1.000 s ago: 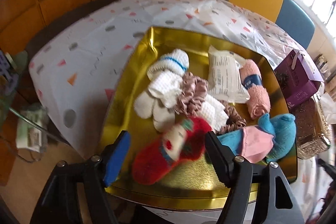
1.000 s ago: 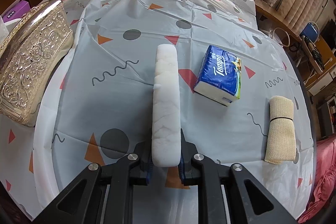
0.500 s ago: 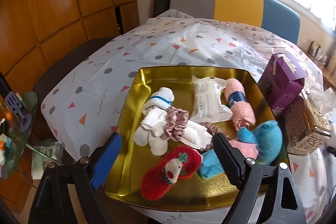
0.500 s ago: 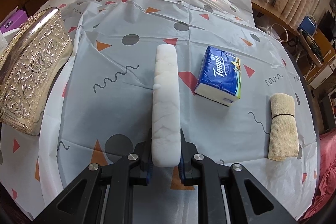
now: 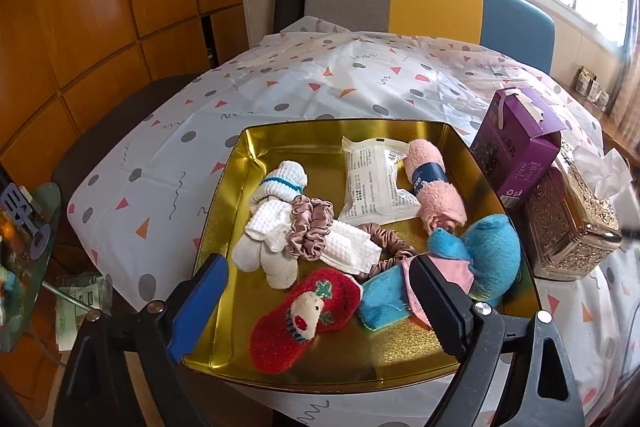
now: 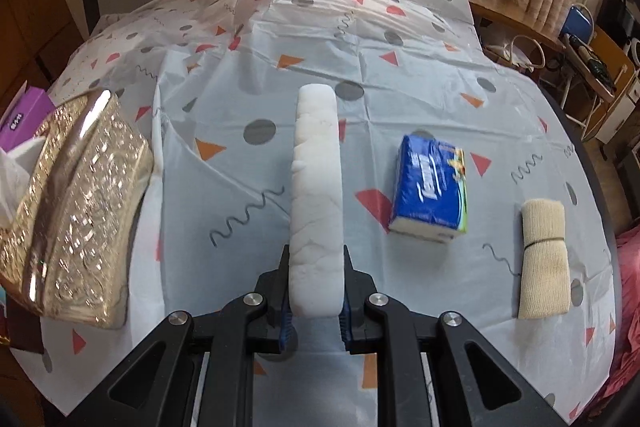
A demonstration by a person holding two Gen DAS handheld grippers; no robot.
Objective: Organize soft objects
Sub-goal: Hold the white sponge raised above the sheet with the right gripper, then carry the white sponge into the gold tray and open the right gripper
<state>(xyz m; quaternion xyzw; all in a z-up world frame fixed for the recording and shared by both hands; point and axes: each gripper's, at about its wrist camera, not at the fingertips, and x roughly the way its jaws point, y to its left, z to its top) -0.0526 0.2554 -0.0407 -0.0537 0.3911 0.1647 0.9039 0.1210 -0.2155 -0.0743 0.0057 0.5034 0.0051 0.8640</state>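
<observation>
- Patterned tablecloth [image 6: 400, 75] covers the table.
- Gold tray [image 5: 232, 195] holds soft items: red sock [image 5: 304, 311] at 6 o'clock, blue plush [image 5: 492, 255] at 4, pink towel roll [image 5: 436, 187] at 2.
- Left gripper [image 5: 316, 311] hovers above the tray, jaws opening, nothing between them.
- Right gripper [image 6: 316, 291] is clenched on a white sponge [image 6: 316, 195], off the table.
- Blue tissue pack [image 6: 430, 191] lies at 3 o'clock of the sponge.

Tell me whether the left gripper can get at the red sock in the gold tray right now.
Probably yes. The left gripper is opening, nothing between its jaws, and the red sock lies uncovered at the near end of the gold tray, directly below; only the blue sock crowds its right side.
</observation>
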